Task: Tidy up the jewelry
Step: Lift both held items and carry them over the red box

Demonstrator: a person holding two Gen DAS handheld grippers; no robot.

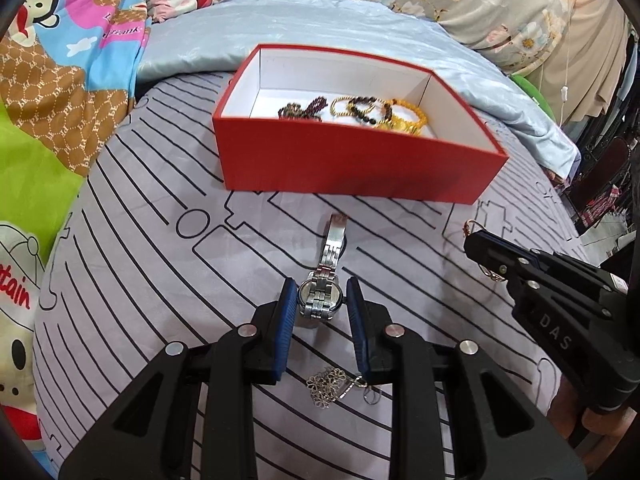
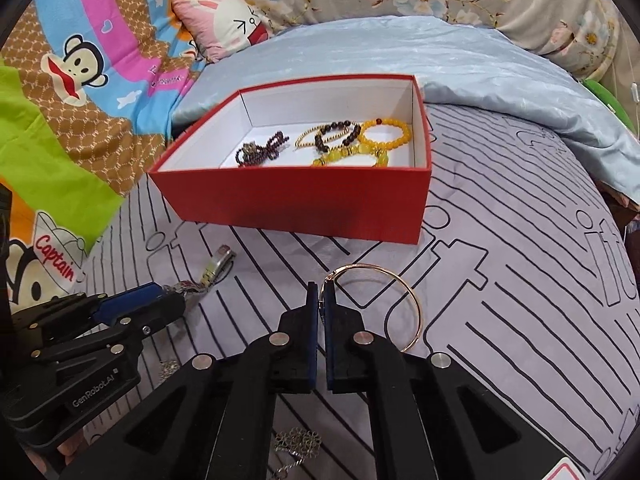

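A red box (image 1: pixel 360 160) (image 2: pixel 288 200) with a white inside stands on the bed and holds several beaded bracelets (image 1: pixel 372 114) (image 2: pixel 344 140). A silver watch (image 1: pixel 320 298) (image 2: pixel 216 268) lies in front of it, its face between the blue pads of my left gripper (image 1: pixel 321 286) (image 2: pixel 160 296), which press on it from both sides. Its strap trails toward the box. My right gripper (image 2: pixel 321 292) (image 1: pixel 474 238) is shut on a thin rose-gold bangle (image 2: pixel 400 300) (image 1: pixel 468 226), pinching one end while the ring curves off to the right.
A silver filigree chain (image 1: pixel 326 386) (image 2: pixel 298 440) lies on the grey line-patterned sheet (image 1: pixel 160 264) below the grippers. A pale blue quilt (image 1: pixel 320 28) lies behind the box. Cartoon bedding (image 2: pixel 80 80) and a pink pillow (image 2: pixel 228 24) sit at the left.
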